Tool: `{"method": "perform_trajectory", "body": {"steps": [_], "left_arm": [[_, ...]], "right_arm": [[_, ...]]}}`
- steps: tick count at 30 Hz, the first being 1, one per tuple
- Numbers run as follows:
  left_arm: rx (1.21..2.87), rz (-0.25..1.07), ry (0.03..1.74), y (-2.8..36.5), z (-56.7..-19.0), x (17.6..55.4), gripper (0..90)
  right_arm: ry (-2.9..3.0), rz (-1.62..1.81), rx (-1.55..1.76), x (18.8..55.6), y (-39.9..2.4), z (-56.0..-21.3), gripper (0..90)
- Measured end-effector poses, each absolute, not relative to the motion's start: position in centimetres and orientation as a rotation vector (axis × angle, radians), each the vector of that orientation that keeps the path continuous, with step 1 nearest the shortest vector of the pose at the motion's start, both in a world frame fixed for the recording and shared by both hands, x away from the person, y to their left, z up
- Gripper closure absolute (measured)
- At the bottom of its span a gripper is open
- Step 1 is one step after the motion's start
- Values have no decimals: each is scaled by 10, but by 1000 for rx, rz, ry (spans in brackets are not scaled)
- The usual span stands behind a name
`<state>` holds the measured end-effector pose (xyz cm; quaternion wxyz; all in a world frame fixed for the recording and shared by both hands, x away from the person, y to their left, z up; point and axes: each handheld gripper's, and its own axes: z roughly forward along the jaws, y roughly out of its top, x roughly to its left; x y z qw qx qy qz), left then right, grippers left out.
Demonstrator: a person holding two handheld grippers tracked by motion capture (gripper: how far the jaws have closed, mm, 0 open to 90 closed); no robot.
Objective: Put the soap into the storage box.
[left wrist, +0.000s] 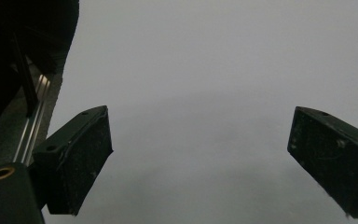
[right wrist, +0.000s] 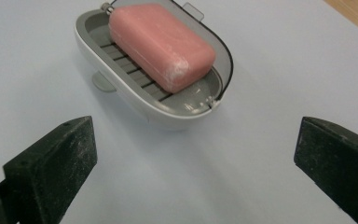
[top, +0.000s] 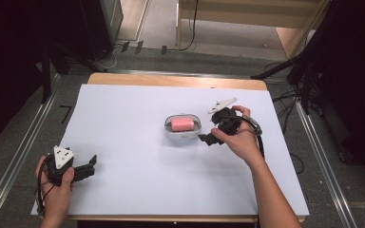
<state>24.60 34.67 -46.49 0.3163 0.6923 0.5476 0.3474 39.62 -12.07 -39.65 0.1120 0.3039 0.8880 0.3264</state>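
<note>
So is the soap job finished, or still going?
Looks mostly done: the pink soap lies in the white soap dish. The right gripper faces the dish with jaws wide open, holding nothing. The left gripper rests open over the table. Perhaps nothing remains.

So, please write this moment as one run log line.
left gripper: open, on white table | right gripper: open, beside soap dish | pink soap: lying in dish
</note>
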Motion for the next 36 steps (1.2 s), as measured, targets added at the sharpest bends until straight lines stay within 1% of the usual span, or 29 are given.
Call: {"method": "perform_trajectory", "body": {"steps": [19,36], "left_arm": [[1828,920,1442,346,-465,246,68],[1831,923,1441,346,-465,246,68]], "right_arm": [[2540,984,1013,372,-161,-429,0],[2466,1013,1121,350,-194,-451,0]]}}
